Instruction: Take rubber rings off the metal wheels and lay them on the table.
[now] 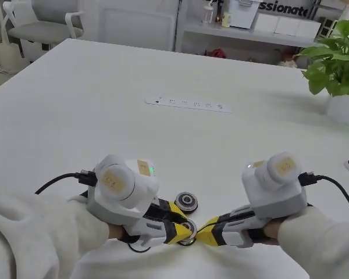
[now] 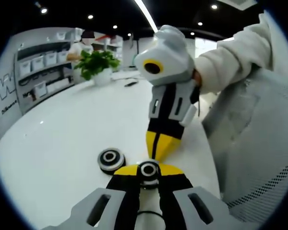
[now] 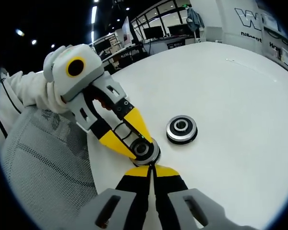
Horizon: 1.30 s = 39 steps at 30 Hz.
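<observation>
Wheel (image 3: 144, 149) clamped in left tool (image 2: 149, 173), low at 6 o'clock over the bench (image 1: 163, 70); right tool (image 3: 153, 168) jaws pressed together, tips touching its rubber ring (image 3: 156, 152). Second wheel (image 1: 187, 201) flat on bench, 12 o'clock of first

Head view: high, looking down across table (image 1: 104, 87). Gripper views: low, close, facing each other; share loose wheel (image 2: 111, 159).

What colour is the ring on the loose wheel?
Black ring, silver wheel; right gripper view shows it best.
</observation>
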Each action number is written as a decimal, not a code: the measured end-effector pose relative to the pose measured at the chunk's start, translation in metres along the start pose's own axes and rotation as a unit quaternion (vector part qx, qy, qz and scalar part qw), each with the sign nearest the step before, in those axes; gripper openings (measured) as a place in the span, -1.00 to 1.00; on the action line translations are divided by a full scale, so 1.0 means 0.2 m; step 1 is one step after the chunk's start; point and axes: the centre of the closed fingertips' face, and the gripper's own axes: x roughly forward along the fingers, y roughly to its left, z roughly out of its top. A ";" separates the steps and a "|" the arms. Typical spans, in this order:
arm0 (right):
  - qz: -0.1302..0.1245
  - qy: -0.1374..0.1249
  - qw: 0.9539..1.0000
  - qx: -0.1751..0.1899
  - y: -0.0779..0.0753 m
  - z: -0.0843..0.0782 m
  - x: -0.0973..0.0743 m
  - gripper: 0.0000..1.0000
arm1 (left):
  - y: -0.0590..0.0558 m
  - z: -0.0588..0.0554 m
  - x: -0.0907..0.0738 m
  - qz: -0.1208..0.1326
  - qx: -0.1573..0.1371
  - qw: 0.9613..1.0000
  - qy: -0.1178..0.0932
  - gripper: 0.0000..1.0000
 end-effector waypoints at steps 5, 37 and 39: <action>0.003 -0.001 0.999 0.035 0.00 0.00 0.00 -1.00 | 0.00 0.00 0.00 0.000 -0.001 1.000 -0.003 -0.71; 0.040 -0.051 0.975 0.212 -0.02 0.05 -0.05 -1.00 | 0.00 0.00 0.00 0.002 -0.005 1.000 -0.010 -0.71; 0.041 -0.051 0.975 0.212 -0.01 0.05 -0.06 -1.00 | 0.00 0.00 0.00 0.002 -0.005 1.000 -0.010 -0.71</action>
